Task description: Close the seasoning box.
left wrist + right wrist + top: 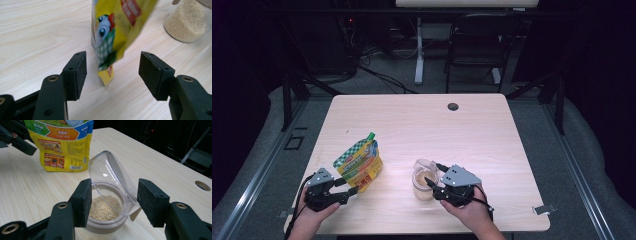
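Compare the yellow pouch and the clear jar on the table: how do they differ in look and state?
The yellow pouch is opaque, soft and printed with pictures, while the clear jar is see-through and rigid, showing pale granules inside. The pouch has a green top and its contents stay hidden; the jar's flip lid stands open. The pouch is taller than the jar. Both stand upright on the wooden table, each between open jaws.

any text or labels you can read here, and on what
Yellow pouch, orange band in the right gripper view: Chinese characters, too blurred to quote with confidence.
Same pouch, green and blue bands beside it: Chinese print, too blurred to read.
Same pouch, lower back panel: small print and a barcode, too small to read.
Pouch front in the left gripper view: red lettering, cut off and blurred; a cartoon face, no legible words.
Clear jar of granules: no text.
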A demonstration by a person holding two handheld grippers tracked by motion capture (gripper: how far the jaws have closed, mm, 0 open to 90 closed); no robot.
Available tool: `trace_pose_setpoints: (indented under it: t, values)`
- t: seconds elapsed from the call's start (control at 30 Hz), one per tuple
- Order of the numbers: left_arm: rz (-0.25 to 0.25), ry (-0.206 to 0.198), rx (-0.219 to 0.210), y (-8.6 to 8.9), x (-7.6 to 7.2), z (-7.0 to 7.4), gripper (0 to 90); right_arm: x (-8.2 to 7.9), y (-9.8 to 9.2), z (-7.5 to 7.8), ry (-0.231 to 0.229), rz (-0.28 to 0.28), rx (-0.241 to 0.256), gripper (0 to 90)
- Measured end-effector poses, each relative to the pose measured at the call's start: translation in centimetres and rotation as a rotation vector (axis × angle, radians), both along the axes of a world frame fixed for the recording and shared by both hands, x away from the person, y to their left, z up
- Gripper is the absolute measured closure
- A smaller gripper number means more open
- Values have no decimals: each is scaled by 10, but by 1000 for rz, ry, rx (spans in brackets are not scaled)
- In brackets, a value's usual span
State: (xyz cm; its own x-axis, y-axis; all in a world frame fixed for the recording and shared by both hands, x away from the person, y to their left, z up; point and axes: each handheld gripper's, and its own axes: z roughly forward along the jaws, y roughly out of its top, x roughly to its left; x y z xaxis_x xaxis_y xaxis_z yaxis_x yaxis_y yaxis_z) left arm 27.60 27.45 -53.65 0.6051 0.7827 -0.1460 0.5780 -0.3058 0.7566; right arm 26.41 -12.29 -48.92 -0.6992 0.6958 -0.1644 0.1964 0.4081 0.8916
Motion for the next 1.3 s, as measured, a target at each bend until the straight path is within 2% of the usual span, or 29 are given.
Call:
trace_pose_setpoints:
  t: [0.2, 0.53, 0.73, 1.0, 1.23, 1.27, 1.3]
  values:
    - [-21, -19, -1, -3, -10, 4, 415, -2, 0, -1, -4, 0, 3, 453]
    - [-45, -11, 11, -5, -17, 1, 492, -3, 0, -3, -10, 2, 11, 443]
    - [-40, -15, 18, -7, -24, 5, 492, -4, 0, -3, -11, 3, 10, 441]
    - [-67, -13, 25, -7, -37, 6, 493, -4, 0, -4, -8, 6, 12, 440]
    - [-95, -21, 12, -17, -38, 7, 500, -4, 1, -4, -7, 10, 15, 440]
    - [-95, -28, 21, -18, -38, 7, 501, -4, 1, -4, -7, 10, 15, 440]
    - [-101, -25, 8, -20, -38, 7, 501, -4, 1, -4, -6, 10, 15, 440]
